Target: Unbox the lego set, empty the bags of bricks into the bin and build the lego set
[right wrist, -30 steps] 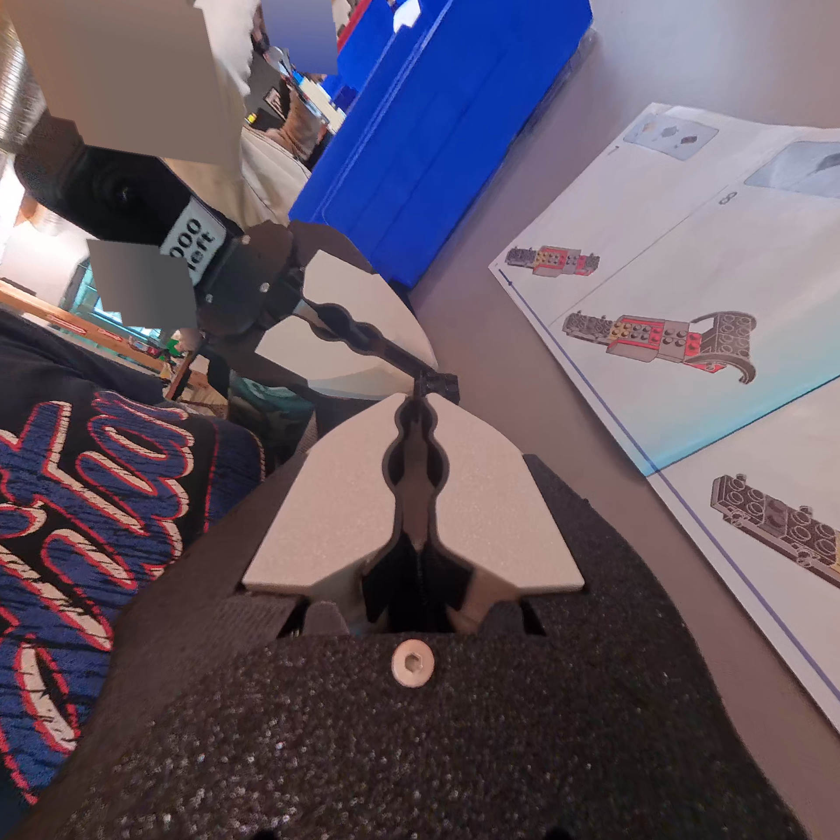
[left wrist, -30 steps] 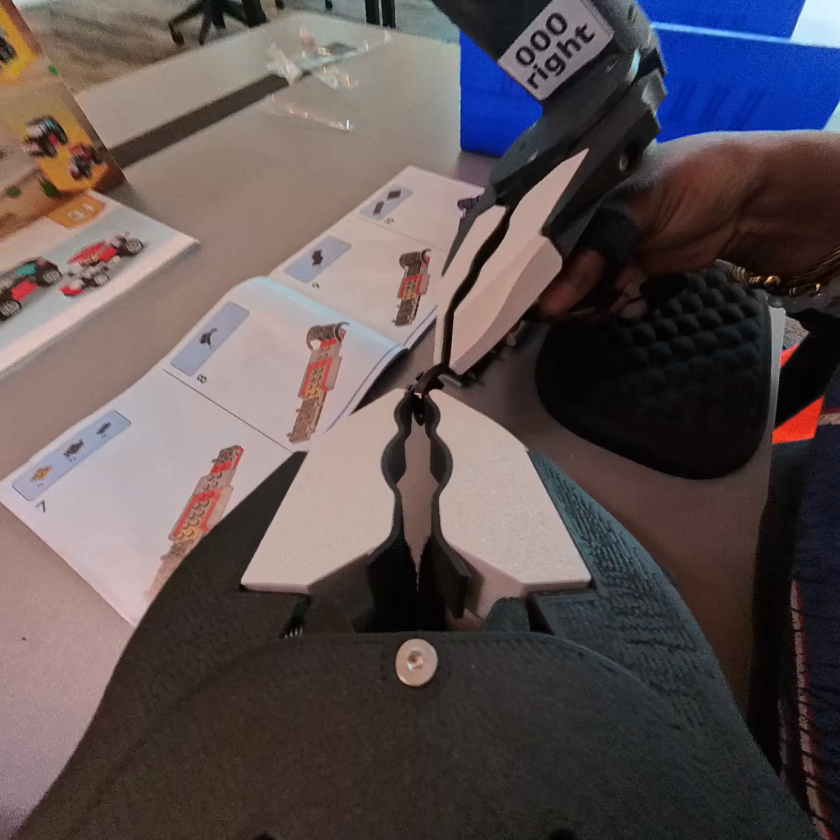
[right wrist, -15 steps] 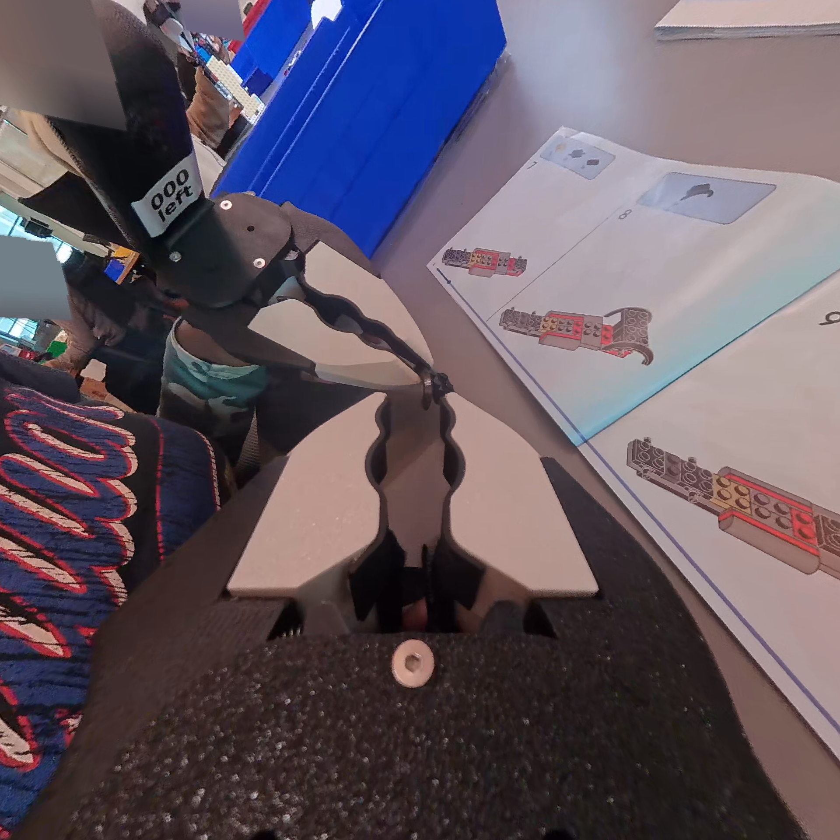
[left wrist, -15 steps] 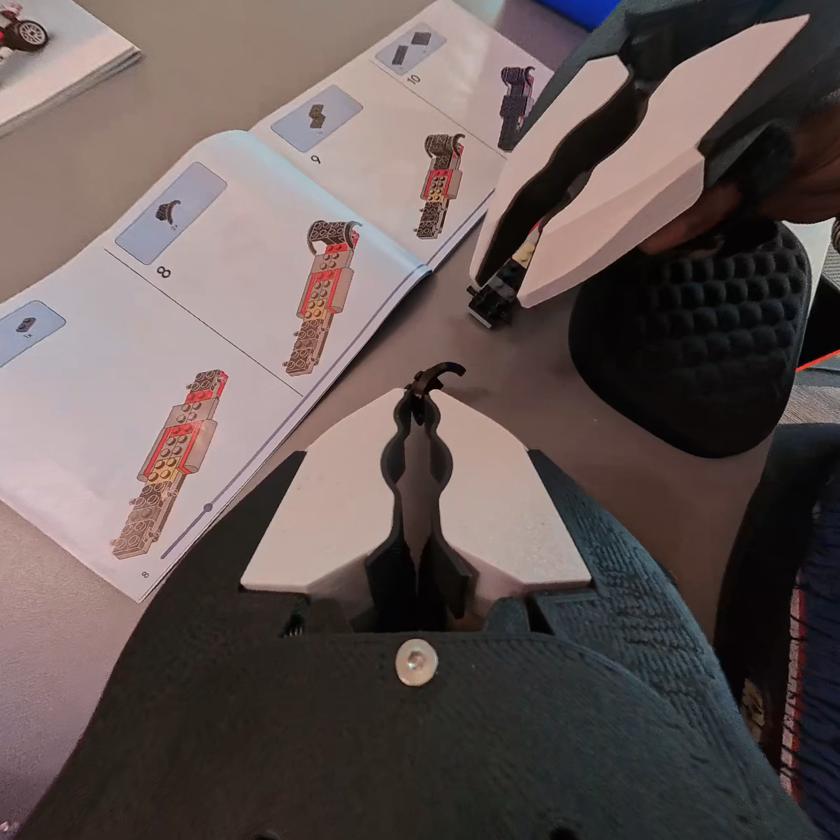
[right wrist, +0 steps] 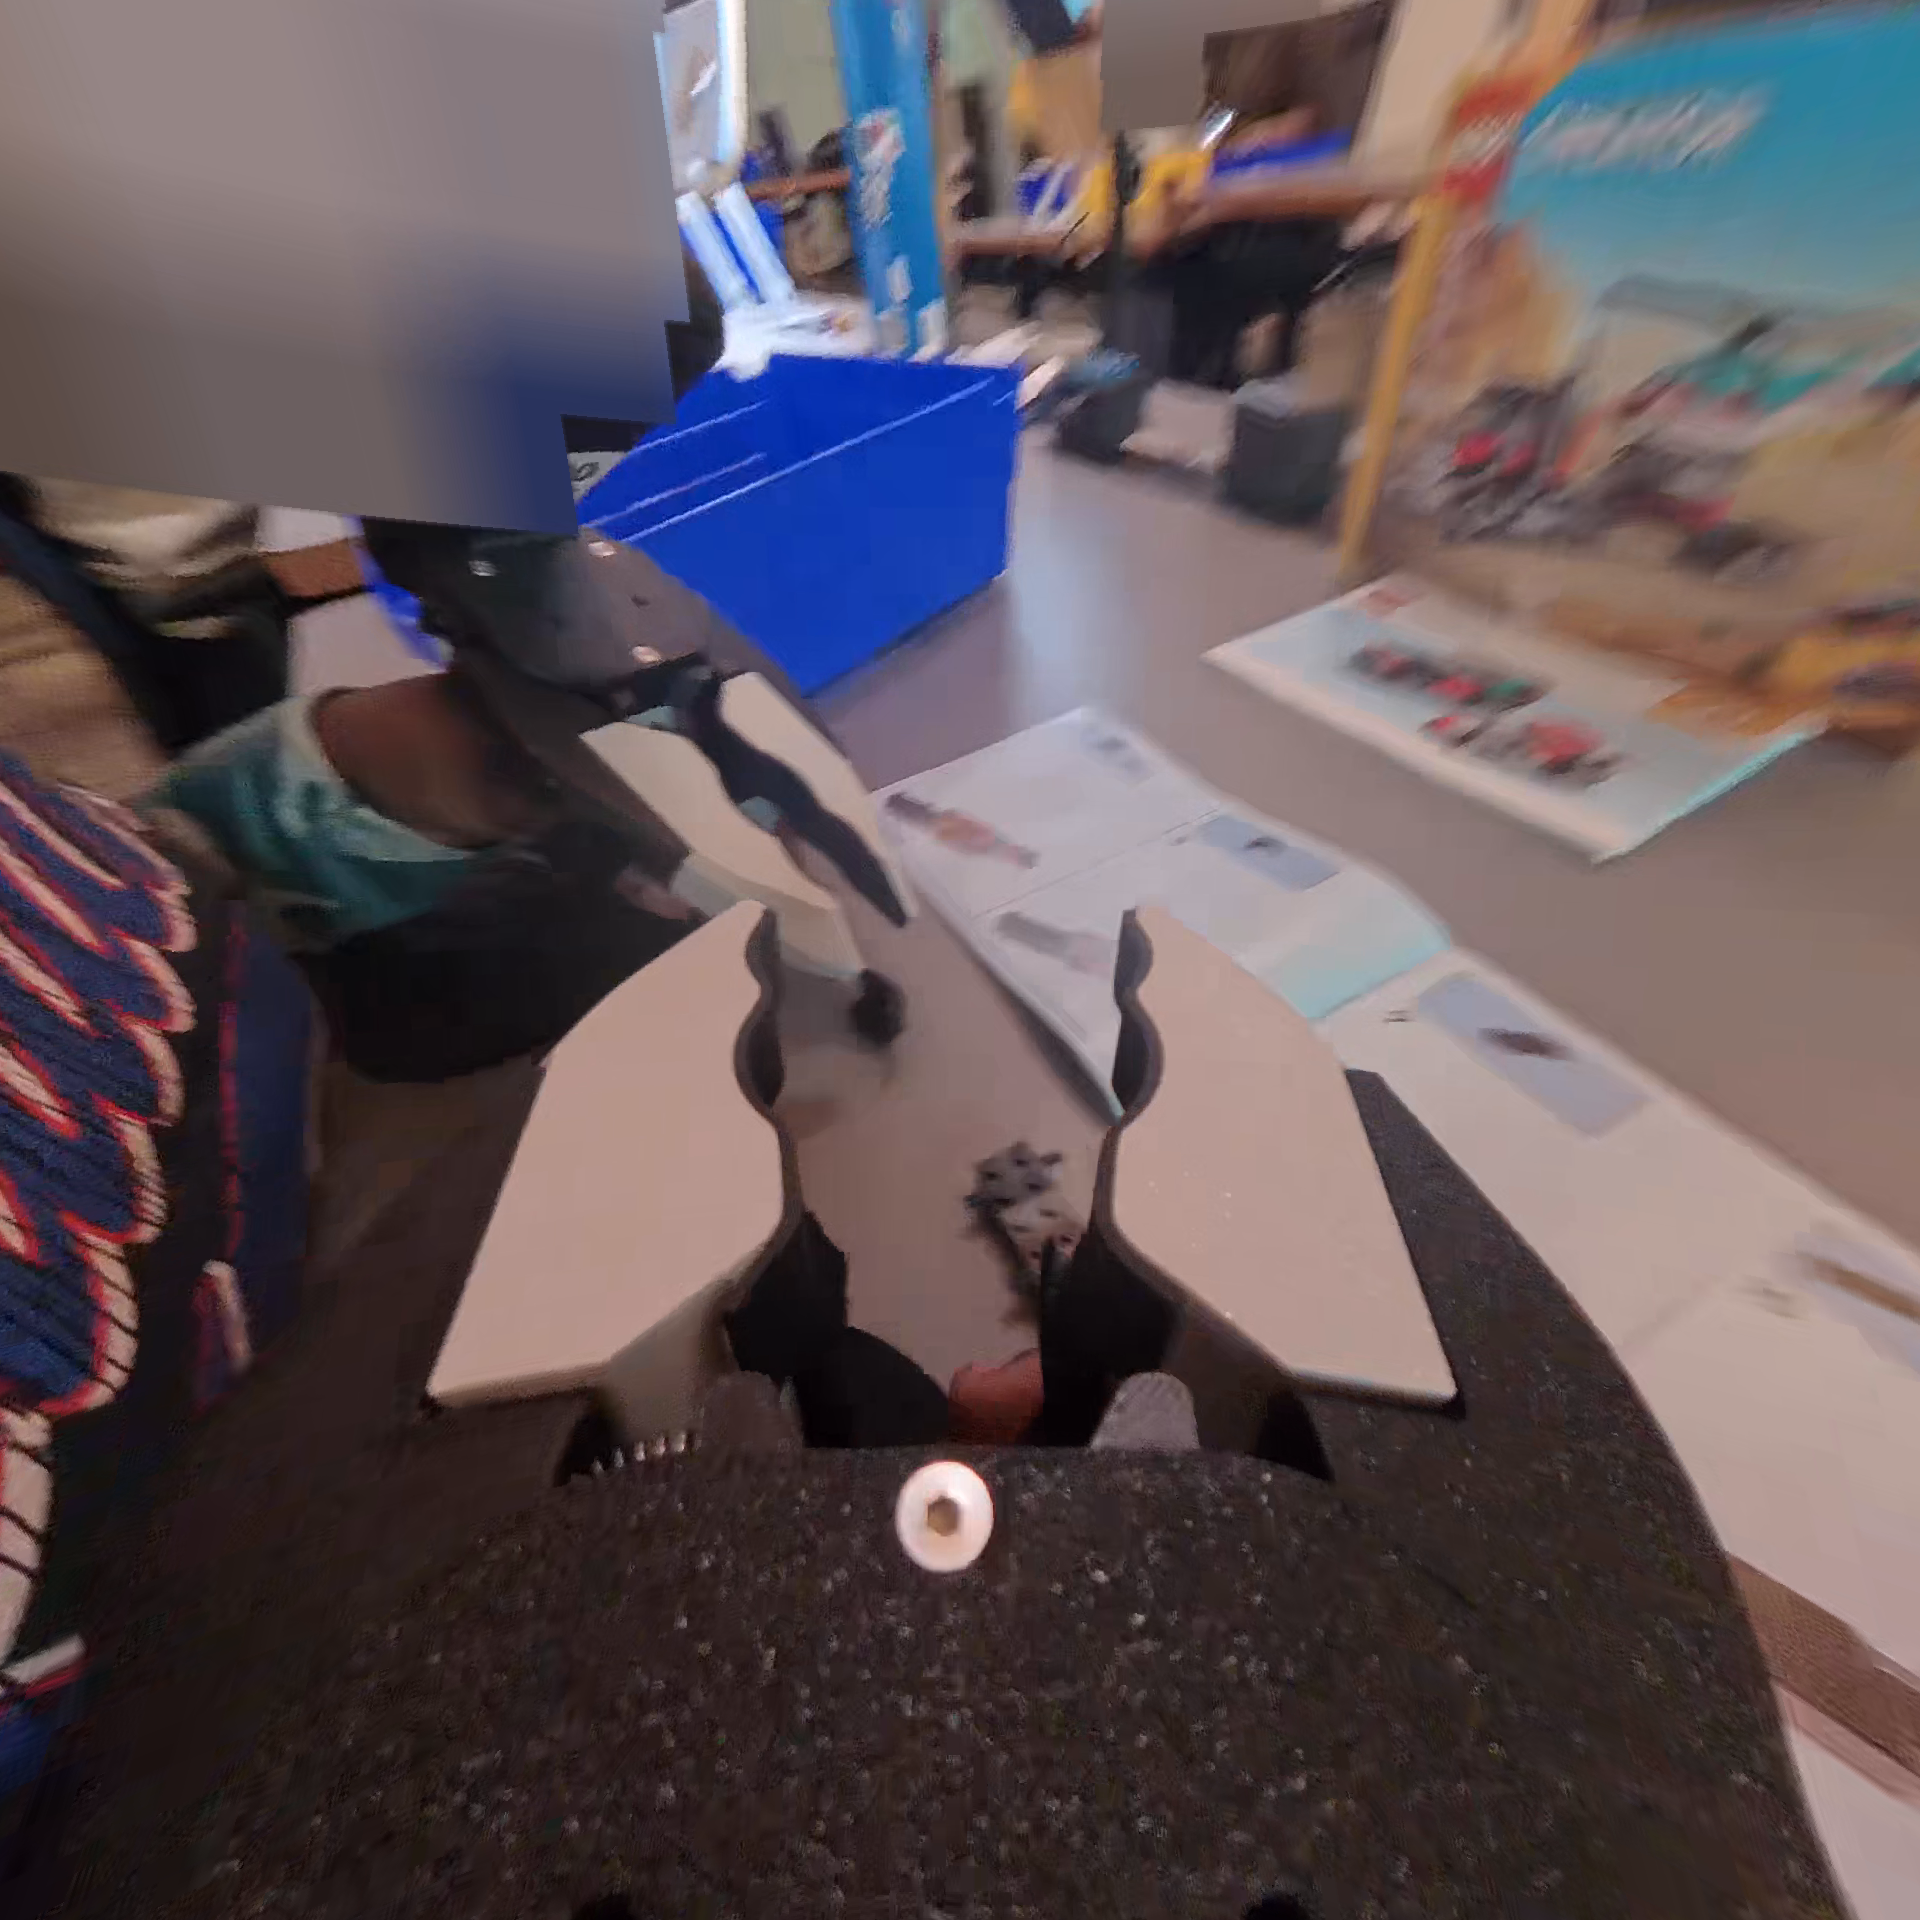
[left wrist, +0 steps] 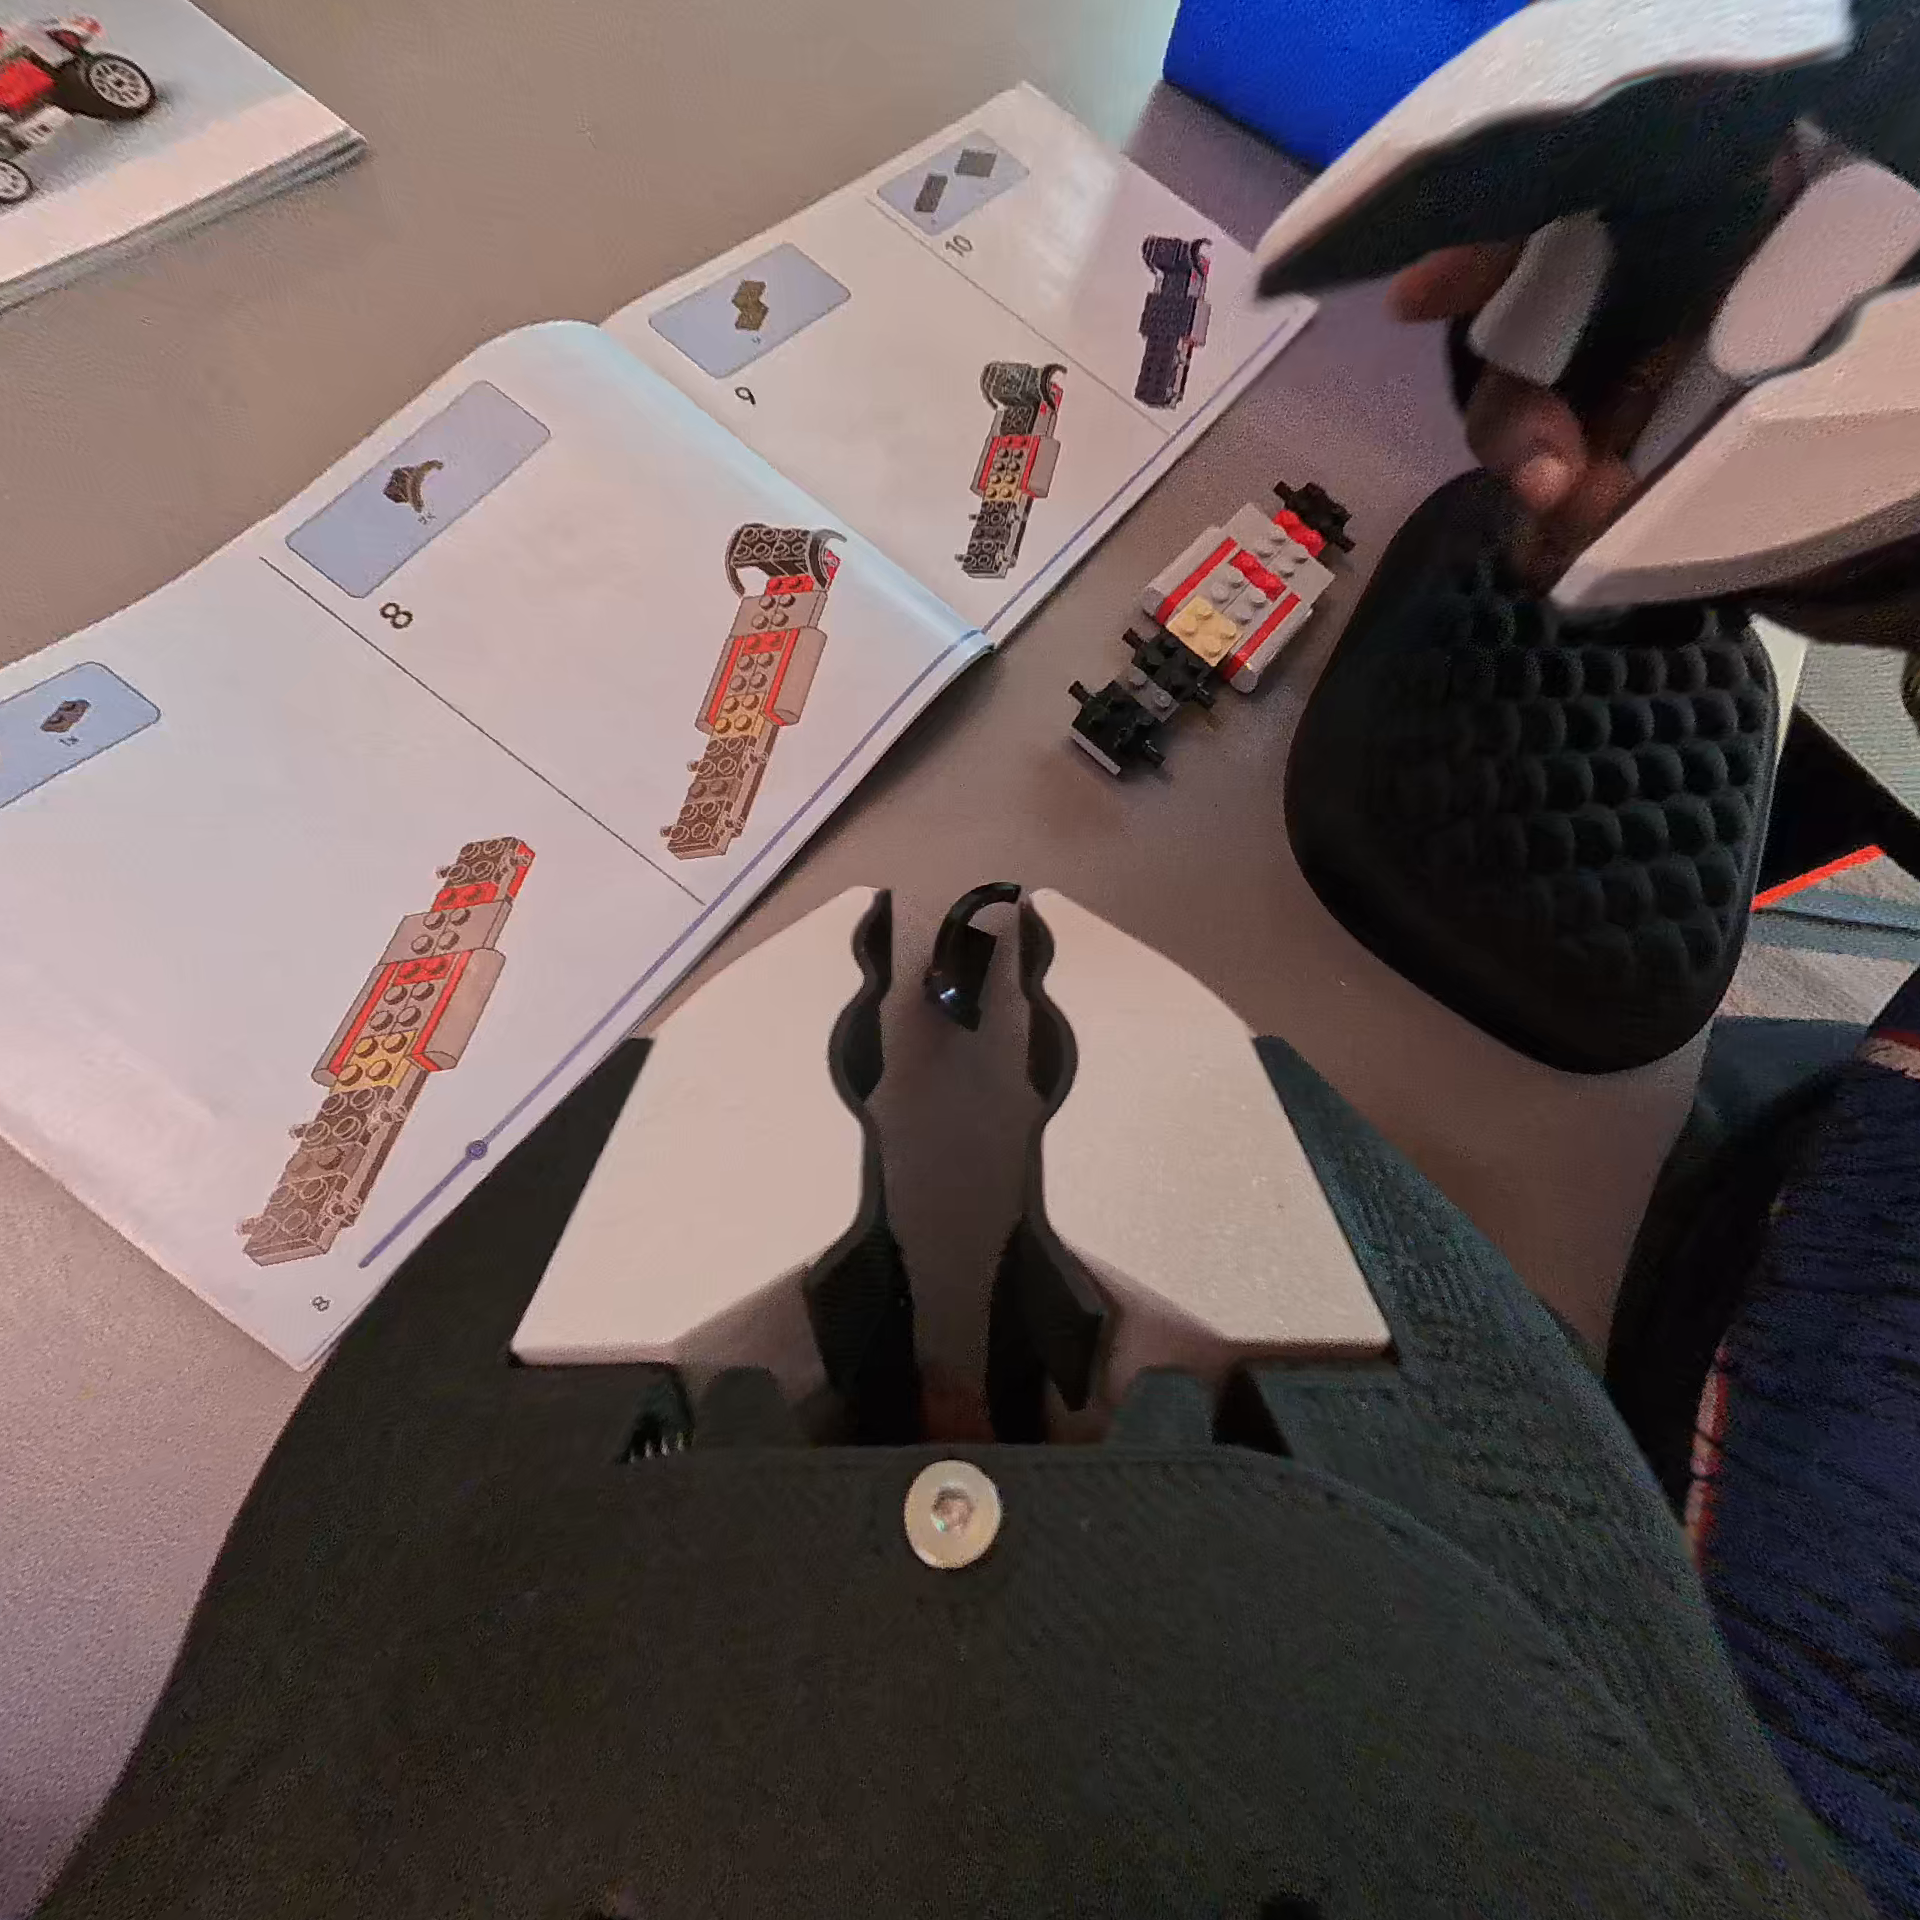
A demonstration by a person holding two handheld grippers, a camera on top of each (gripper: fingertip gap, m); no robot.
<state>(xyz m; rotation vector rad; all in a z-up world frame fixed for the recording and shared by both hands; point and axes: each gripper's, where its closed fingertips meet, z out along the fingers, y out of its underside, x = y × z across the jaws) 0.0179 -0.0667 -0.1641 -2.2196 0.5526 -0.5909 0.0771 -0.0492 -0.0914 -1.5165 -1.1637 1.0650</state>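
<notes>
My left gripper (left wrist: 956,904) is open low over the grey table. A small black curved piece (left wrist: 971,956) sits loose between its fingertips. The part-built lego car (left wrist: 1216,623), grey, red, tan and black, lies on the table beside the open instruction booklet (left wrist: 582,665). My right gripper (right wrist: 945,920) is open wide and empty, above the build (right wrist: 1023,1195). In the right wrist view, which is blurred, the left gripper (right wrist: 883,914) shows with the black piece (right wrist: 878,1008) below its tips. One right finger (left wrist: 1538,125) shows at the top right of the left wrist view.
A blue bin (right wrist: 831,520) stands at the far side of the table. The lego box (right wrist: 1662,364) stands upright at the right, with a second booklet (right wrist: 1507,717) in front of it. A black dimpled body (left wrist: 1538,790) sits under the right gripper.
The right gripper has opened, let the build go onto the table and lifted away. The left gripper has opened, and the black curved piece is loose between its fingers.
</notes>
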